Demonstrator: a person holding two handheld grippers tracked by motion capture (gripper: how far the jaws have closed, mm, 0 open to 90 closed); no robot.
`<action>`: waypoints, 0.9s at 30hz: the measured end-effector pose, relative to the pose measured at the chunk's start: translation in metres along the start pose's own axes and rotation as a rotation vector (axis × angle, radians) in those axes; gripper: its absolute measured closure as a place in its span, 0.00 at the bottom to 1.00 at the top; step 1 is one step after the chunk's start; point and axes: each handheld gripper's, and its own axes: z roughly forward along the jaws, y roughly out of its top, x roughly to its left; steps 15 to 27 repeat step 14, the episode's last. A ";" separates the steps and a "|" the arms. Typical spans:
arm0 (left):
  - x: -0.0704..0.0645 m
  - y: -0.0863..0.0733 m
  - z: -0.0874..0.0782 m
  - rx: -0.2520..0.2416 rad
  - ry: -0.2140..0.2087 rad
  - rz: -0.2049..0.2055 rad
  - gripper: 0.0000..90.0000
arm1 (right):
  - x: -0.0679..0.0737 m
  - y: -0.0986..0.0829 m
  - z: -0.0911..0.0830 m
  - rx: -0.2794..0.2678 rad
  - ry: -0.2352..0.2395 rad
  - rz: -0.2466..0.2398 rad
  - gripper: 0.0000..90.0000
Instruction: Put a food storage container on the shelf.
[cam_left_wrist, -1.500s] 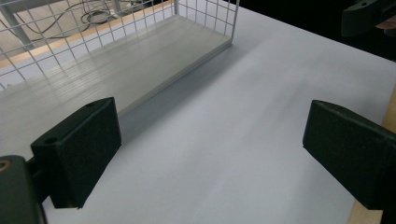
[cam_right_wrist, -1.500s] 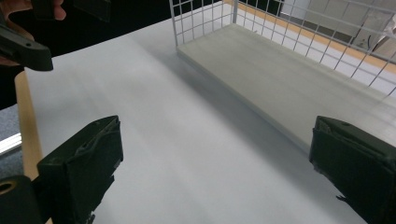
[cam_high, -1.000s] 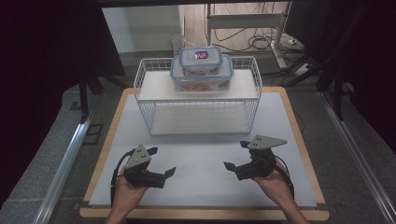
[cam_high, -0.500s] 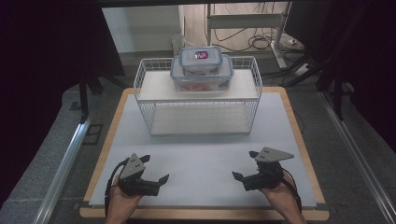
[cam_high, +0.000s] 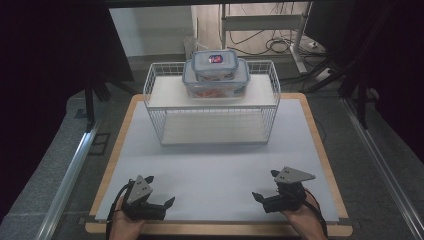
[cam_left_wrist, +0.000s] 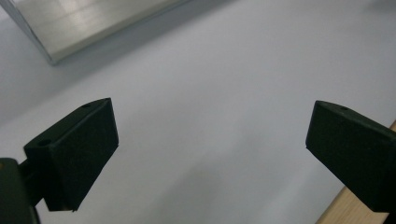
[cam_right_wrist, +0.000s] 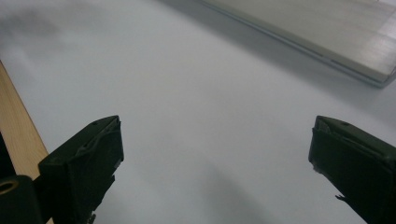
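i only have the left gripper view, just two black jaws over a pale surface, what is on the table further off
Observer: A white wire rack stands at the far middle of the white mat, with two stacked lidded containers on its upper shelf.
Operator: where is the other gripper
Observer: The right gripper sits low at the near right of the mat, held in a hand.
Operator: is it holding anything
Observer: No. In the right gripper view its jaws stand wide apart over bare mat.
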 end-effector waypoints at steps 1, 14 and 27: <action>0.001 -0.003 0.003 0.021 0.010 0.000 0.02 | 0.000 -0.002 0.001 0.010 0.000 0.000 0.03; 0.004 -0.007 0.010 0.057 0.006 -0.029 0.01 | -0.005 -0.013 0.009 0.072 0.001 0.016 0.03; 0.004 -0.007 0.010 0.057 0.006 -0.029 0.01 | -0.005 -0.013 0.009 0.072 0.001 0.016 0.03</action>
